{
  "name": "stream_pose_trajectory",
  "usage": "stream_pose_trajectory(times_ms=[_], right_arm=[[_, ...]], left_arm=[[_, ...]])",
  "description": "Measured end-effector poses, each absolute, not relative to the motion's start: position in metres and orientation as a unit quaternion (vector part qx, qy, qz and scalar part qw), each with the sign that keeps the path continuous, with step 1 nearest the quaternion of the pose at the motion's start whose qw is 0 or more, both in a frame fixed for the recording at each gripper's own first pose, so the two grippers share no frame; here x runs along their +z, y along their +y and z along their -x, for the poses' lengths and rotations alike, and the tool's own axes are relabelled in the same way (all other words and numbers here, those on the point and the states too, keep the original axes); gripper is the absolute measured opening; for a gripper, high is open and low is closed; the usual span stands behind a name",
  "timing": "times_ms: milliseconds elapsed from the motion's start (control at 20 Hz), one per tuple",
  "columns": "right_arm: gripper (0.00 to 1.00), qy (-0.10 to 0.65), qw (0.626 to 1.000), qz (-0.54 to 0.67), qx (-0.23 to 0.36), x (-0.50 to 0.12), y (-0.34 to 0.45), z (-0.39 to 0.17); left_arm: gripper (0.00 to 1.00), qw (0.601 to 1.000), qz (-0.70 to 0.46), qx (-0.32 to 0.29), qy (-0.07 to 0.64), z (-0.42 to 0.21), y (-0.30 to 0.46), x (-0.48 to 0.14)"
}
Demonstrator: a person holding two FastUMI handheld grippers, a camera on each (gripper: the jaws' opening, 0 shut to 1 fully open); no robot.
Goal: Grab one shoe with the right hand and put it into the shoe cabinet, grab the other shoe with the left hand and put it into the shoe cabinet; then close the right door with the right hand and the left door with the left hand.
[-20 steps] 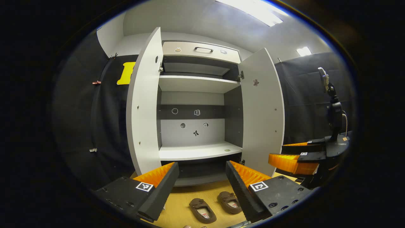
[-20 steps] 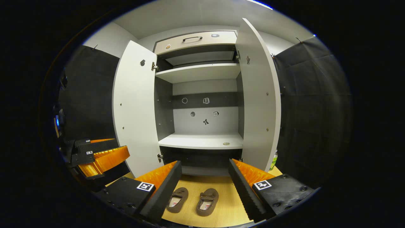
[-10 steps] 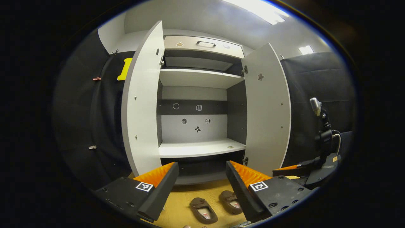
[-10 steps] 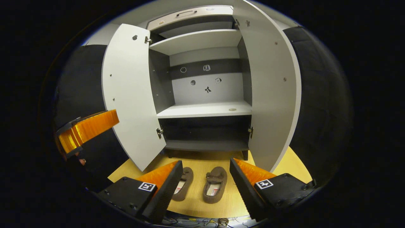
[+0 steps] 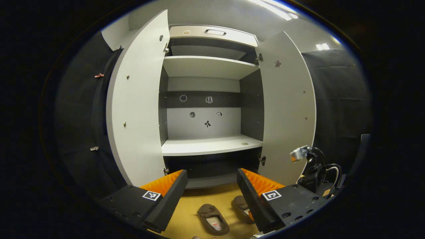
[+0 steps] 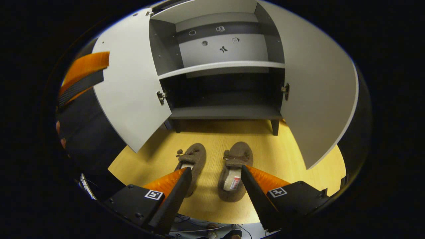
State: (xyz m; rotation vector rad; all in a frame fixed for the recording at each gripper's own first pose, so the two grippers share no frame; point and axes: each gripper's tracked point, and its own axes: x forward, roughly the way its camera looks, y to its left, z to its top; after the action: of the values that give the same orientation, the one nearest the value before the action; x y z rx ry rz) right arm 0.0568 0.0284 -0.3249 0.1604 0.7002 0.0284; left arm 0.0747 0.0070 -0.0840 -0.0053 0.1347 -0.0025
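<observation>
Two brown slippers lie side by side on the wooden floor in front of the shoe cabinet (image 6: 225, 113), toes toward it: the left shoe (image 6: 192, 162) and the right shoe (image 6: 235, 169). My right gripper (image 6: 215, 172) hangs open above them, tilted down, its fingers apart over the pair and touching neither. In the left gripper view both slippers show low down, the left shoe (image 5: 212, 219) and the right shoe (image 5: 241, 207), and my left gripper (image 5: 212, 176) is open and higher, facing the cabinet (image 5: 209, 146). Both cabinet doors stand open: the left door (image 6: 129, 89) and the right door (image 6: 318, 96).
White shelves (image 5: 206, 68) and a dark bottom shelf (image 6: 225, 112) inside the cabinet hold no shoes. A drawer with a handle (image 5: 214, 32) tops it. Black cloth walls flank both sides. The right gripper's body with cables (image 5: 315, 169) shows low at the right of the left gripper view.
My right gripper has dropped and tilted down toward the slippers, which now lie between its fingers in its view. The left gripper has edged closer to the cabinet and stayed open.
</observation>
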Motion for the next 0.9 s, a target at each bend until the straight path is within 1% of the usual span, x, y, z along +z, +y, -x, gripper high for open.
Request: stream_pose_trajectory(times_ms=[100,150,350,450,500,550,750,800,850,900], right_arm=[[0.92,0.362,0.928,-0.084,0.012,-0.357,0.029,-0.067],[0.86,0.368,0.926,-0.084,0.010,-0.369,0.027,-0.070],[0.85,0.388,0.918,-0.086,0.000,-0.417,0.020,-0.090],[0.84,0.385,0.918,-0.090,-0.003,-0.428,0.021,-0.100],[0.81,0.384,0.919,-0.089,-0.003,-0.432,0.021,-0.106],[0.74,0.382,0.920,-0.085,-0.005,-0.435,0.020,-0.110],[0.72,0.374,0.926,-0.057,-0.011,-0.452,0.017,-0.133],[0.70,0.372,0.927,-0.051,-0.012,-0.456,0.015,-0.137],[0.65,0.371,0.927,-0.045,-0.013,-0.459,0.014,-0.142],[0.65,0.369,0.929,-0.038,-0.017,-0.462,0.011,-0.147]], left_arm=[[0.95,0.998,0.003,0.003,0.070,-0.082,0.009,-0.090],[0.95,0.997,0.004,0.004,0.071,-0.085,0.009,-0.093],[0.95,0.997,0.004,0.006,0.079,-0.100,0.012,-0.106],[0.95,0.997,0.008,0.006,0.082,-0.105,0.012,-0.114],[0.95,0.996,0.010,0.003,0.086,-0.107,0.012,-0.118],[0.95,0.996,0.011,0.001,0.092,-0.109,0.012,-0.124],[0.95,0.994,0.008,0.009,0.112,-0.113,0.019,-0.144],[0.95,0.993,0.011,0.011,0.114,-0.113,0.020,-0.148],[0.95,0.993,0.014,0.012,0.118,-0.112,0.021,-0.153],[0.95,0.992,0.019,0.011,0.124,-0.112,0.021,-0.158]])
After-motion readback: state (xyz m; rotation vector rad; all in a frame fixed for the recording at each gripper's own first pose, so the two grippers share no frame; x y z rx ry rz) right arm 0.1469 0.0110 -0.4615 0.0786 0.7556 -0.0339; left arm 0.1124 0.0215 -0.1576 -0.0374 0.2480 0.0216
